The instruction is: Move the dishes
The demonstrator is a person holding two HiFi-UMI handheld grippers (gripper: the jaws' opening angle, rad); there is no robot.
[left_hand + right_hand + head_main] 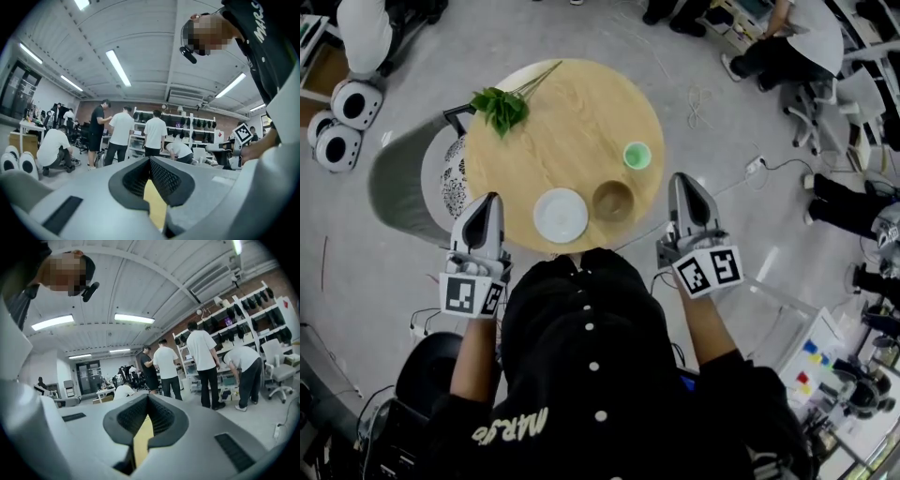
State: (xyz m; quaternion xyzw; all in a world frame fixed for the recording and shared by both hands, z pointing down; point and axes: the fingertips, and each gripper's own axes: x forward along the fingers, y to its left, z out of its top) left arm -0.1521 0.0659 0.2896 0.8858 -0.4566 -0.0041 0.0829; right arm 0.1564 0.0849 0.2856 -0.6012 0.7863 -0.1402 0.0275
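A round wooden table [572, 112] carries a white plate [561, 215] at its near edge. A brown bowl [613, 200] sits right beside the plate, and a small green cup [637, 156] lies farther back on the right. My left gripper [491, 201] is held up at the table's near left rim, shut and empty. At the near right rim my right gripper [679, 180] is raised too, shut with nothing in it. The left gripper view shows closed jaws [150, 161] pointing level across the room, away from the dishes. The right gripper view shows the same [148, 397].
A leafy green sprig [500, 105] lies at the table's far left. A grey chair [398, 178] stands against the table's left side. Several people stand at shelves [154, 133] across the room. Cables [750, 169] trail on the floor to the right.
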